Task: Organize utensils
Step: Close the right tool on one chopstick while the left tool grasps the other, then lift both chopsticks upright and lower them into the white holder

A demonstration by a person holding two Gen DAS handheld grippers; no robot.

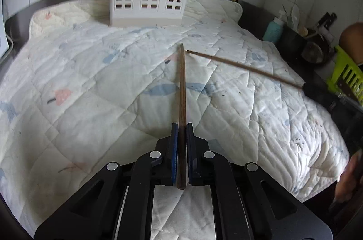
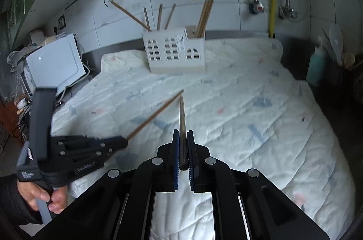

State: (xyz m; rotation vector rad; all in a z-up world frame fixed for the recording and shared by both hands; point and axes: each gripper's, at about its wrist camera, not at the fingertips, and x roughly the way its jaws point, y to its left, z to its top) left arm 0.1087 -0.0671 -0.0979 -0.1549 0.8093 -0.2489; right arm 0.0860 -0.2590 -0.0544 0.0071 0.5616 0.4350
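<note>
Each chopstick is a thin, stiff, light brown wooden stick, smooth enough to swivel if pinched at one spot, so a hold near the thick end suits it. The left tool point(image 1: 181, 126) is clenched on one chopstick point(image 1: 181, 85) that juts forward above the quilted cloth point(image 1: 90, 81); the right tool point(image 2: 182, 133) grips a second chopstick point(image 2: 182, 117) likewise. Both point toward the white holder point(image 1: 145, 1) at the far edge of the bench, where other chopsticks point(image 2: 204, 15) stand.
</note>
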